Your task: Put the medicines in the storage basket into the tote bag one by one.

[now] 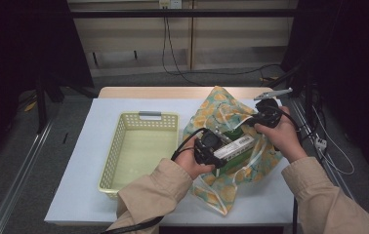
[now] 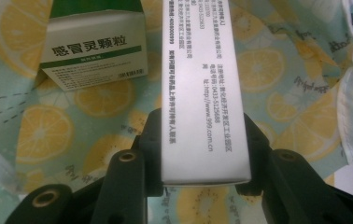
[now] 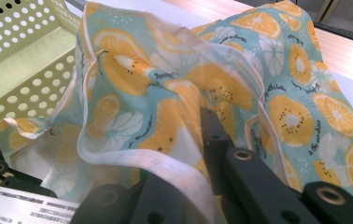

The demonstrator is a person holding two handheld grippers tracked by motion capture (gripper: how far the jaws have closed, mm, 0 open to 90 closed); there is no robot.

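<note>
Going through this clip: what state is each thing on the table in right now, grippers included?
Left gripper: shut on the white box, over the bag's mouth.
White box: closed, clamped between the fingers.
Right gripper: shut on the bag's edge, holding it up.
Fruit-print bag: open, crumpled.
Green-and-white box: closed, lying inside the bag.
Yellow basket: upright, empty.
</note>
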